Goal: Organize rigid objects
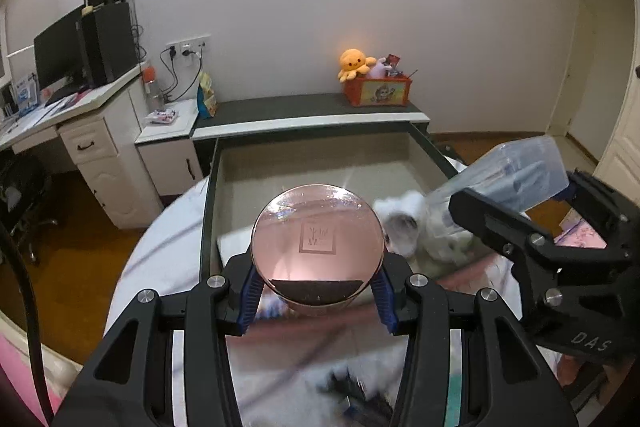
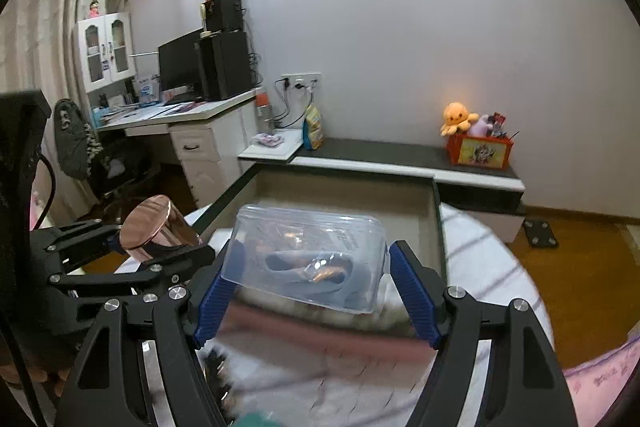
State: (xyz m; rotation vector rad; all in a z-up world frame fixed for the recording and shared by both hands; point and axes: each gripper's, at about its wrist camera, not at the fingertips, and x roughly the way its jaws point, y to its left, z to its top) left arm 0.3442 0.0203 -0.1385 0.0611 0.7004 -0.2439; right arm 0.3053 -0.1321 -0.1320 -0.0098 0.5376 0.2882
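Left gripper (image 1: 316, 291) clamps a pink jar (image 1: 316, 247); right gripper (image 2: 312, 291) pinches a clear box (image 2: 308, 259), which may slip above the drawer (image 1: 424, 143).

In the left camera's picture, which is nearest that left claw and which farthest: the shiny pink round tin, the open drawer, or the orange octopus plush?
1. Shiny pink round tin, clamped in the left gripper.
2. Open drawer, straight ahead beyond it.
3. Orange octopus plush, far back on the red toy box, slightly right.

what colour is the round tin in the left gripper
Shiny rose-gold pink tin, with a small square emblem on its lid; clearest in the left wrist view.
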